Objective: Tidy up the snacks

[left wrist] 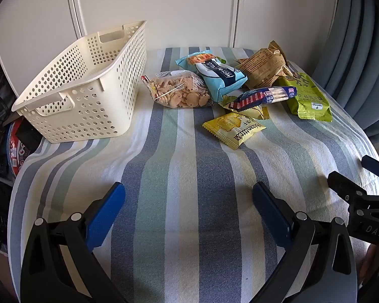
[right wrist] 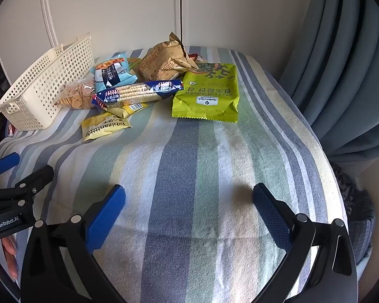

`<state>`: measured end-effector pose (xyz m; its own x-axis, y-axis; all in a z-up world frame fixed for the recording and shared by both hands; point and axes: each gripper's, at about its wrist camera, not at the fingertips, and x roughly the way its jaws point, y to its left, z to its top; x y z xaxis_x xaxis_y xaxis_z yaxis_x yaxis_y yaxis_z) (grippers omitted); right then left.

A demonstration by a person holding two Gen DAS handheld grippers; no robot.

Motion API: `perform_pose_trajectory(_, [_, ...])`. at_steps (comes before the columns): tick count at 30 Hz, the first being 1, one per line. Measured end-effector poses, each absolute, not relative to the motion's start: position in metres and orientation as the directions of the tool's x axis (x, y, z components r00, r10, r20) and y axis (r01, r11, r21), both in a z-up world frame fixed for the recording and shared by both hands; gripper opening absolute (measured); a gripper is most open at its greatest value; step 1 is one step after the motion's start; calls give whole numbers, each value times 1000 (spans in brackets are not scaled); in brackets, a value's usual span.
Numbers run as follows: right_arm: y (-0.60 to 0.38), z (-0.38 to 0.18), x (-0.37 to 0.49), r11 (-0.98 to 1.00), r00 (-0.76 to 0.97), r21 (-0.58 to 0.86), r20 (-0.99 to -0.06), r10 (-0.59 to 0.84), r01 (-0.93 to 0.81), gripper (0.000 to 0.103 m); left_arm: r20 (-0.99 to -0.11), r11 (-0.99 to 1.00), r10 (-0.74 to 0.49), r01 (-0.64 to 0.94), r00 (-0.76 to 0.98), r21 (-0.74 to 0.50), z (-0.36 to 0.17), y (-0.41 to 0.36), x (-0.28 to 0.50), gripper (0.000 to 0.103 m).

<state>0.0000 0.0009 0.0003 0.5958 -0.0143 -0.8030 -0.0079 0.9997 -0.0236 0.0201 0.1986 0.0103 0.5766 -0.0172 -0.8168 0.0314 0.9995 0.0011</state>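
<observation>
We have not picked up any snack yet.
Our left gripper (left wrist: pixel 189 202) and right gripper (right wrist: pixel 189 203) wait wide apart, holding nothing; the snack pile (left wrist: pixel 236 85) lies just right of the empty white basket (left wrist: pixel 88 85), ready to go in.

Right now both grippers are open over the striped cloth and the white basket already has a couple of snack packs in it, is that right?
Not quite: the white basket is empty, as the left wrist view shows. Both grippers, left and right, are open over the striped cloth.

Soft daylight, moderately bright; faint shadows on striped cloth (right wrist: pixel 189 166) near bottom edge. Sharp at centre of cloth, strong fisheye bending, dark vignette beyond.
</observation>
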Motion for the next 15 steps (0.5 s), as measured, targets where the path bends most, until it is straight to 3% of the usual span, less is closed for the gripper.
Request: perform_pose_trajectory(15, [-1,0,-3,1000,598,-2,-801,4,-9,98,-821,1000,-16,32,571,2,10,198,20,101])
